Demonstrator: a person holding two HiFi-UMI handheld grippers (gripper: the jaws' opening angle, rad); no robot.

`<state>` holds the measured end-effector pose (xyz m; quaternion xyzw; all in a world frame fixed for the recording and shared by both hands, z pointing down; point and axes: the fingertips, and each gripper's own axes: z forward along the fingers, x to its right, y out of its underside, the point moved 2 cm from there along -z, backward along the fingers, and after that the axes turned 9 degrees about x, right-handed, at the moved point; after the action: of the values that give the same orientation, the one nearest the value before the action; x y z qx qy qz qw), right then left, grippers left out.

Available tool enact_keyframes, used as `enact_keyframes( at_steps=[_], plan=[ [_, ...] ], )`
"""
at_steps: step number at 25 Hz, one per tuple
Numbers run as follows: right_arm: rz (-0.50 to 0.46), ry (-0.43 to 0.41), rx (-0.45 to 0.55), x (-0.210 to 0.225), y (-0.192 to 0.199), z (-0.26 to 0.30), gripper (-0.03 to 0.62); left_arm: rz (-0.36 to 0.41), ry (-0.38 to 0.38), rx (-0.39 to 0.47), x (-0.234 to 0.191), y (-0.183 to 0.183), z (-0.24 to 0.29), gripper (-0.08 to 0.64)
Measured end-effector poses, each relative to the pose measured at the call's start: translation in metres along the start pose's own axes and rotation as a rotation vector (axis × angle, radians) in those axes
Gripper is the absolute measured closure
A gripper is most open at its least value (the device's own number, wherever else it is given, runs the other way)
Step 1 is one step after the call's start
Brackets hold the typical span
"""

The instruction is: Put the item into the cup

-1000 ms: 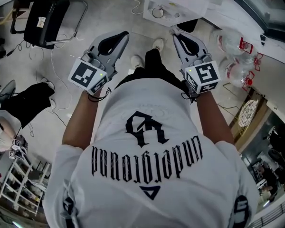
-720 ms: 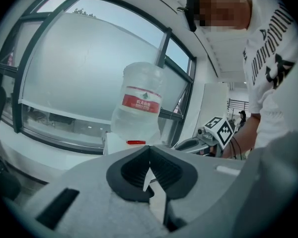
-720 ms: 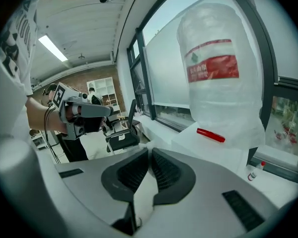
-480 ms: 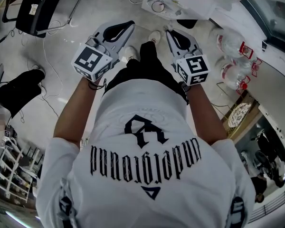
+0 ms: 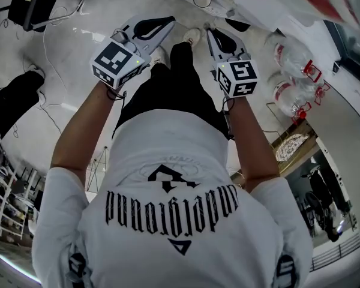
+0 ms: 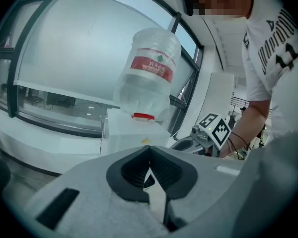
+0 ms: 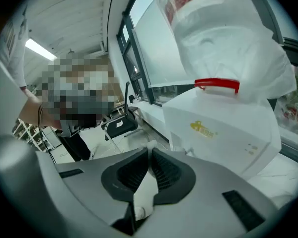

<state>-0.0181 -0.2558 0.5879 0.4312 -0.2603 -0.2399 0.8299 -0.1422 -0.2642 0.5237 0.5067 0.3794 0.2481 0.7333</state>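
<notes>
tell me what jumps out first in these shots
A big upturned water bottle on a white dispenser dominates both gripper views, straight ahead of the jaws. In the head view, the left gripper and right gripper are held out over the floor, both shut and empty, past a white lettered shirt.

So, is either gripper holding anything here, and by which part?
Nothing is held: the left gripper and the right gripper both have their jaws shut together, empty.
</notes>
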Motion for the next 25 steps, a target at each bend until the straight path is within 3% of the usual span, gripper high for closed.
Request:
enact_keyframes(
  at_steps=[15, 25],
  plan=[
    [-0.021, 0.047, -0.072, 0.05, 0.061, 0.075, 0.561, -0.019, 0.032, -0.085, -0.04, 0.071, 0.048, 0.545],
    [0.019, 0.103, -0.102, 0.077, 0.101, 0.114, 0.56, -0.05, 0.023, -0.15, -0.06, 0.118, 0.064, 0.545]
  ],
)
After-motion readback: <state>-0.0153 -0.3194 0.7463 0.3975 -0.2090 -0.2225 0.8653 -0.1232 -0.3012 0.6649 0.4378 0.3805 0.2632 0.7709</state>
